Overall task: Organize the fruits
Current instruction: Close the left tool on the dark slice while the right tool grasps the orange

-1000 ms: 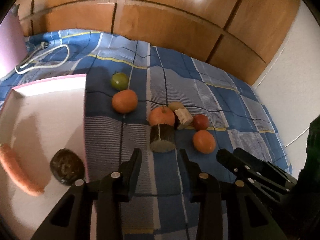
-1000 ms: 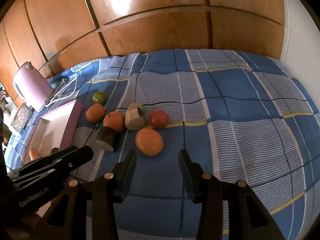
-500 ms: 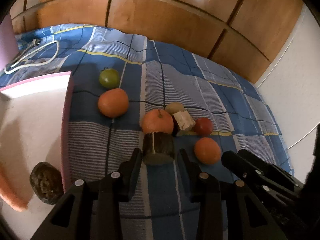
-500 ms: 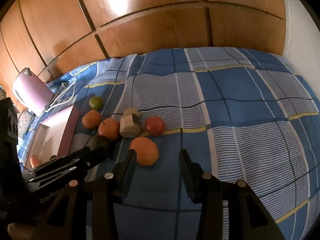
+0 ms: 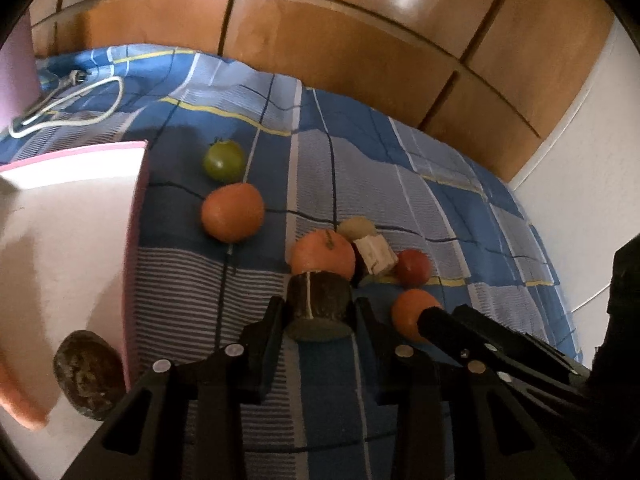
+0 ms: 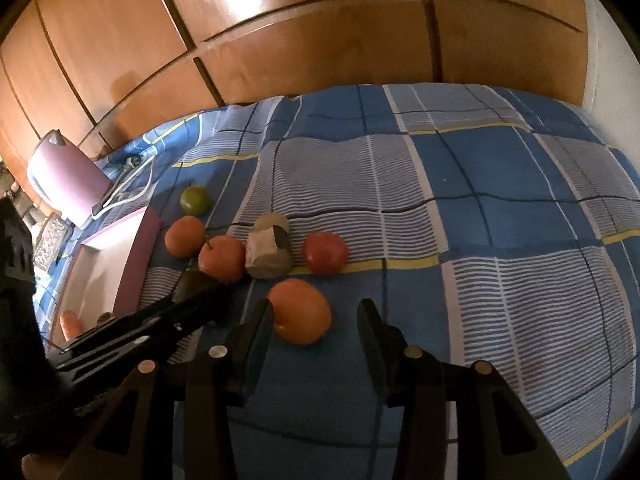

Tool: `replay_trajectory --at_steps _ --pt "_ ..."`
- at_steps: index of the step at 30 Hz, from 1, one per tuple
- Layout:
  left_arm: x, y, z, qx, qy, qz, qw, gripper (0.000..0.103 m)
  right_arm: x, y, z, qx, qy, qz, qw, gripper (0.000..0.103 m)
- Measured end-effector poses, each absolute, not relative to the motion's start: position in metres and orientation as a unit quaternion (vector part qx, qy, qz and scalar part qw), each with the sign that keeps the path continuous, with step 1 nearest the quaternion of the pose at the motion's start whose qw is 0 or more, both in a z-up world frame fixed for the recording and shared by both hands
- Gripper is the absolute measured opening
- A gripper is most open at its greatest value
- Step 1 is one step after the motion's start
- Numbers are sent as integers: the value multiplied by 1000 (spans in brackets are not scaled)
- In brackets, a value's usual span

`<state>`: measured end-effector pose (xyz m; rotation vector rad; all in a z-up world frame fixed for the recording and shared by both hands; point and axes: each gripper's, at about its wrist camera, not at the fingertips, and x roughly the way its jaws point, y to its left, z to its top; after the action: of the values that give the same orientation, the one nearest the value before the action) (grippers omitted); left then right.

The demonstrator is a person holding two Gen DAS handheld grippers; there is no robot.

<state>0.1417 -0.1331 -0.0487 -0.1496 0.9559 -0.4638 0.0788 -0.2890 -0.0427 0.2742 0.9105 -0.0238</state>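
Fruits lie on a blue checked bedspread (image 6: 480,240). My left gripper (image 5: 319,314) is open with its fingers on either side of a dark cut cylinder piece (image 5: 319,304). Behind it are an orange fruit with a stem (image 5: 322,255), another orange (image 5: 232,211), a green fruit (image 5: 223,160), a pale cut block (image 5: 375,253) and a red tomato (image 5: 413,267). My right gripper (image 6: 316,318) is open around an orange (image 6: 301,310), which also shows in the left wrist view (image 5: 412,312). The left finger touches the orange.
A pink-rimmed white tray (image 5: 60,240) at the left holds a dark round fruit (image 5: 86,372) and a carrot (image 6: 70,326). A pink kettle (image 6: 64,178) and white cable (image 5: 68,104) lie at the far left. Wooden wardrobe doors (image 6: 320,40) stand behind the bed.
My left gripper moved forward until its fingers flank the dark cylinder piece. My right gripper moved forward and now brackets the near orange.
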Motion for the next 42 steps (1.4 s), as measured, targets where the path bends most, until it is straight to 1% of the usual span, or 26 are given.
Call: replay_trajectory --at_steps 8,10,12,26,42 --pt "134 -127 -43 -58 443 -208 870 35 88 -280 -51 117 448 -3 886 44" --pt "134 -126 -44 -55 446 -205 870 35 91 -278 -54 110 454 -4 884 42" --pt "135 -125 -44 -58 448 -202 869 35 92 -278 -57 112 462 -4 880 37" --pt "120 -123 -36 -44 442 -203 873 35 80 -274 -55 95 470 3 878 36" --pt "90 -101 -3 -39 412 -197 889 35 65 -277 -49 111 473 -12 874 36"
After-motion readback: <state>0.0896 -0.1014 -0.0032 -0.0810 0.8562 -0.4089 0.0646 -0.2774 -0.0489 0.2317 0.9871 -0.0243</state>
